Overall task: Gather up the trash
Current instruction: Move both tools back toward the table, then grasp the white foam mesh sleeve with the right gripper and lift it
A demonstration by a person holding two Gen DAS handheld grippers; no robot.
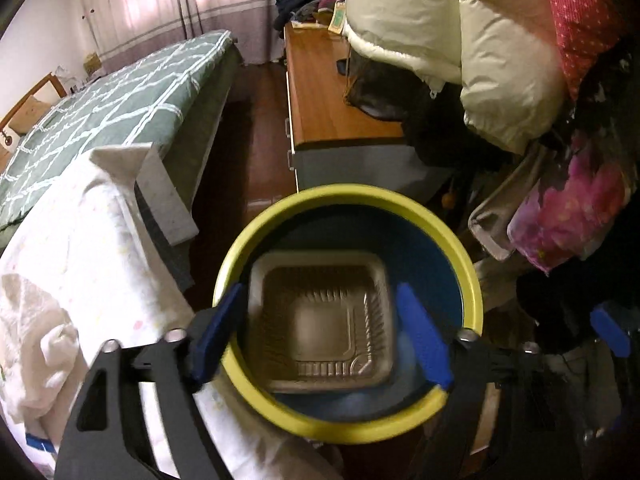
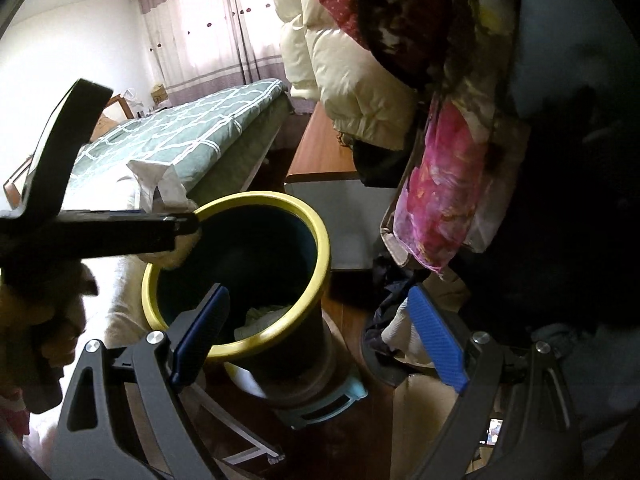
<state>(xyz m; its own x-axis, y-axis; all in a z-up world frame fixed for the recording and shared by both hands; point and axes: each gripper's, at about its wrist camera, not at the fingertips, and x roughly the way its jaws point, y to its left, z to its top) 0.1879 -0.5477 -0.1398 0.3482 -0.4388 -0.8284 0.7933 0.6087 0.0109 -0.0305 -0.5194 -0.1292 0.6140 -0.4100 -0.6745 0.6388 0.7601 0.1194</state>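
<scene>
Left wrist view
Tray: a clear plastic tray [image 1: 320, 324], square with ribbed walls, blurred, sits inside the bin's mouth, framed between the blue pads.
Left tongs: the left tongs [image 1: 324, 332] are spread over the bin; neither pad touches the tray, so it looks let go.
Bin: the bin [image 1: 472, 280] has a yellow rim and dark blue wall, and stands on the floor just beside the bed [image 1: 120, 92].
Handling: I judge the tray very light, thin, springy and slick; it would crush under a hard squeeze. Its rolled rim is the best place to pinch.
Writing: none legible; a small green packet [image 1: 338, 20] on the far table [image 1: 320, 92] is too small to read.

Right wrist view
Right tongs: the right tongs [image 2: 326, 340] are spread wide with nothing between them, hanging near the bin's [image 2: 320, 240] rim.
Left tongs: seen side-on above the bin at [image 2: 176, 228]; their gap does not show here.
Contents: pale crumpled stuff [image 2: 260, 318] lies low in the bin; the tray itself cannot be made out.
Bin handling: likely stiff plastic and light; the rim suits a pinch.
Writing: none legible.
</scene>
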